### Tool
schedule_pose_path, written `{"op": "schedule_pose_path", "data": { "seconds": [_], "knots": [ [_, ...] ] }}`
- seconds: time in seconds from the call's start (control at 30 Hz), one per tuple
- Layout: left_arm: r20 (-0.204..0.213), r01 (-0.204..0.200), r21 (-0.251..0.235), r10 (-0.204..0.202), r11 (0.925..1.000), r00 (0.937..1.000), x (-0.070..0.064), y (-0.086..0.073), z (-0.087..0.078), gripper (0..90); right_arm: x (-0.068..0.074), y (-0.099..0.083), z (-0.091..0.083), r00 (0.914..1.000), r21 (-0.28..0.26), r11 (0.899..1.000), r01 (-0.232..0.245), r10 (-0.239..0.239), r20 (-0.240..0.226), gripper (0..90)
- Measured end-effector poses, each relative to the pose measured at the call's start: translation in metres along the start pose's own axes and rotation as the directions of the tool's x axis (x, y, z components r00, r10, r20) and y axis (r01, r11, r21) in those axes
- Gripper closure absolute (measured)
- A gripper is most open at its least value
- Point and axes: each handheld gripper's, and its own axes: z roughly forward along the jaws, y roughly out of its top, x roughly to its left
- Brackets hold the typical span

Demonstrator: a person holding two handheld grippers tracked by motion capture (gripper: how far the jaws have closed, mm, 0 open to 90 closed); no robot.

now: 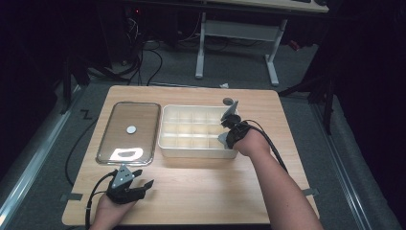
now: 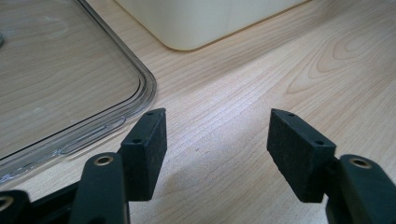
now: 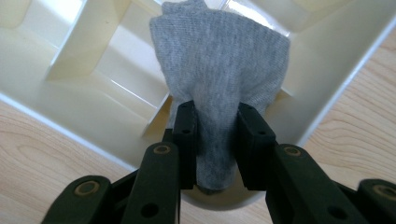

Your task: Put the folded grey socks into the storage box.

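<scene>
From the high view, I find my right tongs (image 1: 228, 128) poised over the right end of the cream plastic divided organiser box (image 1: 197, 151), which stands on the light wooden counter (image 1: 201, 187) just beside the clear plastic lid (image 1: 128, 132) lying flat to its left; my left tongs (image 1: 142, 185) rest low near the counter's near-left edge, well apart from the box. A small grey round object (image 1: 228, 101) lies beyond the box near the far edge; I cannot identify it. From the left gripper view, the left tongs (image 2: 217, 140) stand spread with nothing between them, bare counter ahead, the lid's rounded corner (image 2: 140, 88) close to the left jaw and the box's wall (image 2: 205, 23) farther off. From the right gripper view, the right tongs (image 3: 218, 140) are clamped on a grey knitted cloth (image 3: 224, 60), seemingly a folded sock, which hangs over a compartment at the box's end wall, with the thin cream partitions (image 3: 84, 42) close on one side. My judgement: the step in hand is placing the cloth into that end compartment. I would descend straight, keep the jaws clear of the partitions and outer rim, and release only once the cloth sits below the rim. Open room lies to the right and near side of the box; the left tongs should avoid nudging the lid.
</scene>
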Motion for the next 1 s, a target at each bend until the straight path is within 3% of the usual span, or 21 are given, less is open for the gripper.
{"op": "schedule_pose_path", "data": {
  "seconds": [0.2, 0.37, 0.57, 0.87, 1.0],
  "knots": [
    [-0.002, 0.001, 0.000, -0.002, 1.0000, 1.0000, 0.000, 0.000, 0.001, 38.4, -0.004, -0.002, 0.008, 0.9987, -0.013, 0.999, -0.029, 0.028, -0.042, 72.5],
    [-0.001, -0.003, 0.004, 0.003, 1.0000, 1.0000, -0.001, 0.000, 0.001, 38.5, -0.002, -0.003, 0.013, 0.9992, -0.009, 1.000, -0.026, 0.026, -0.031, 72.3],
    [-0.003, -0.006, 0.004, 0.006, 1.0000, 1.0000, -0.001, 0.000, 0.002, 38.5, 0.003, -0.001, 0.026, 0.9998, 0.039, 0.999, -0.017, 0.017, -0.010, 72.0],
    [0.001, -0.003, 0.007, 0.003, 1.0000, 1.0000, 0.000, 0.000, 0.002, 38.5, 0.003, 0.000, 0.028, 0.9999, 0.044, 0.999, -0.009, 0.009, -0.009, 71.3],
    [0.002, -0.002, 0.010, 0.002, 1.0000, 1.0000, 0.000, 0.000, 0.002, 38.5, 0.002, 0.000, 0.022, 0.9997, 0.033, 0.999, -0.023, 0.023, -0.008, 65.4]
  ]
}}
